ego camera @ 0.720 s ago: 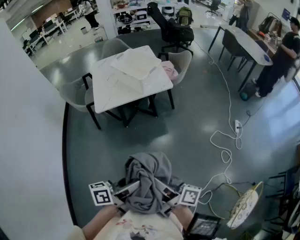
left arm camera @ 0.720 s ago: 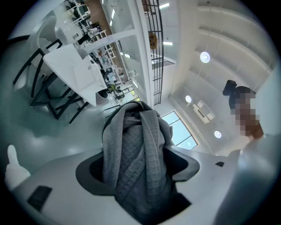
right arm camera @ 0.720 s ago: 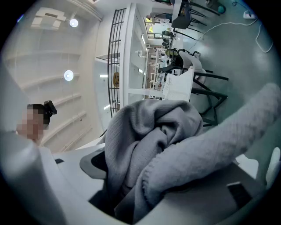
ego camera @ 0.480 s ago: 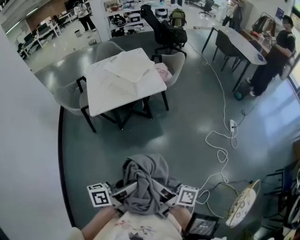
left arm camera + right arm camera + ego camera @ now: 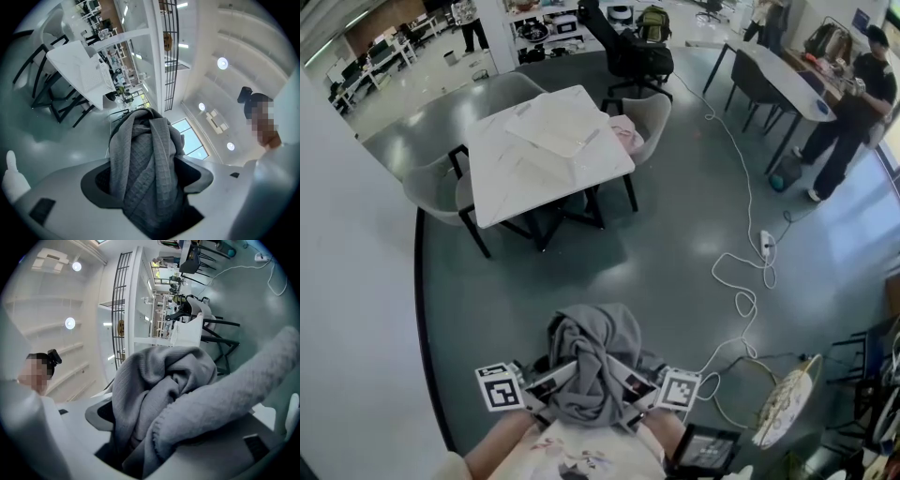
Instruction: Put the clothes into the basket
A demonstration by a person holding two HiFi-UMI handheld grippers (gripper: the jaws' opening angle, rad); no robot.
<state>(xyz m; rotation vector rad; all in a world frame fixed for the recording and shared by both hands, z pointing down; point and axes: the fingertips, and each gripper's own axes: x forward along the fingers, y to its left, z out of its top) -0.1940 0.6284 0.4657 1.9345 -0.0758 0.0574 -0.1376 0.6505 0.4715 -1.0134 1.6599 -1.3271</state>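
Open office; glossy grey floor; white worktop with grey chairs well ahead; white cable snaking at right; grey garment bunched, held above floor close to person; long axis runs forward, folded top pointing toward worktop; left hand-held gripper and right hand-held gripper both clamped on its near end, one each side

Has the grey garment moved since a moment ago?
No. The garment stays between the left gripper and right gripper, equally far from the table in the head view.
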